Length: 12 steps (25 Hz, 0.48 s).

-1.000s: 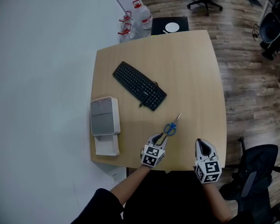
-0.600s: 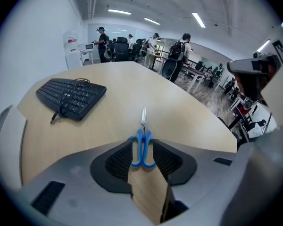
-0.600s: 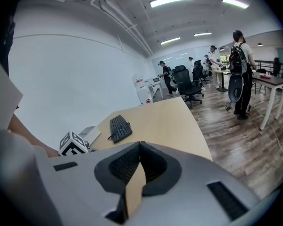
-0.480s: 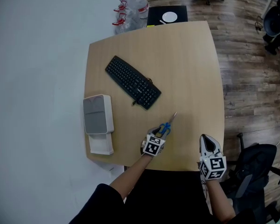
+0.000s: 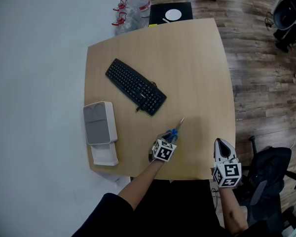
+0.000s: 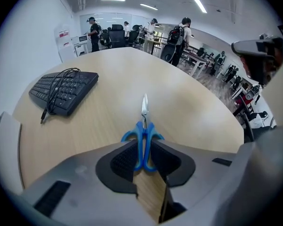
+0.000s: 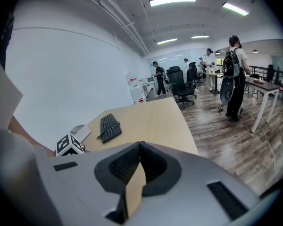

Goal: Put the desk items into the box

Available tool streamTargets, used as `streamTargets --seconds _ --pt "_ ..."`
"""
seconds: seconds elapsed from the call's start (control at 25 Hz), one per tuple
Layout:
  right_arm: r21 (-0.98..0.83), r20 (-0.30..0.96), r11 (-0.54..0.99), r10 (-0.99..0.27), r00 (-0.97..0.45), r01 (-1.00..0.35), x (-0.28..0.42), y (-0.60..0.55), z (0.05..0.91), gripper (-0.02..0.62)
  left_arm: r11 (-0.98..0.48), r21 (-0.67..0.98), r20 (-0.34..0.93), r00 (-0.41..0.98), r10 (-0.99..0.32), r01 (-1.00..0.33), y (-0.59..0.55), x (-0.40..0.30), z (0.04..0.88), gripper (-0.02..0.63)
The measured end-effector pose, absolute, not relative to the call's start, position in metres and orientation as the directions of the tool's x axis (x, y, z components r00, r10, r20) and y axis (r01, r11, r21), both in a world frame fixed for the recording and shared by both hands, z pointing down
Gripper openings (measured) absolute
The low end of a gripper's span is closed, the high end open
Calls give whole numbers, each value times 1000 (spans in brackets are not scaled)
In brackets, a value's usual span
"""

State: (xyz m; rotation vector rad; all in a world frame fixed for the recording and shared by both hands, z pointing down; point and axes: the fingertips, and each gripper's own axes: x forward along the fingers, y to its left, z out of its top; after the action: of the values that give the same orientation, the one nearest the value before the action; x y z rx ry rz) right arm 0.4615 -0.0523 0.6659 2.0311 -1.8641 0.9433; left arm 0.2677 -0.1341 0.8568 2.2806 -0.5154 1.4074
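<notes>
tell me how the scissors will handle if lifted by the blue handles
The scissors look stiff and light, thin metal with plastic loops. Held at the handles, the blades would probably dip. Lying flat, they should slide, not roll.

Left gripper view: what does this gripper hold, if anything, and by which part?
The blue scissors, by the handle loops, between the left gripper's jaws, which have just been closing.

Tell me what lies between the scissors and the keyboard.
Bare desk only: the head view shows plain wood between the scissors and the keyboard.
</notes>
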Motion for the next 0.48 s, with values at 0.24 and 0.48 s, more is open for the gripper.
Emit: streamTargets --seconds 0.24,0.48 --pt "-195 615 -222 -787 57 -955 444 -40 663 60 -845 198 871 485 -81 -497 -139 255 850 86" --pt "-164 593 -209 -802 73 -964 403 -50 646 60 -845 212 823 556 -117 -492 -138 235 819 84"
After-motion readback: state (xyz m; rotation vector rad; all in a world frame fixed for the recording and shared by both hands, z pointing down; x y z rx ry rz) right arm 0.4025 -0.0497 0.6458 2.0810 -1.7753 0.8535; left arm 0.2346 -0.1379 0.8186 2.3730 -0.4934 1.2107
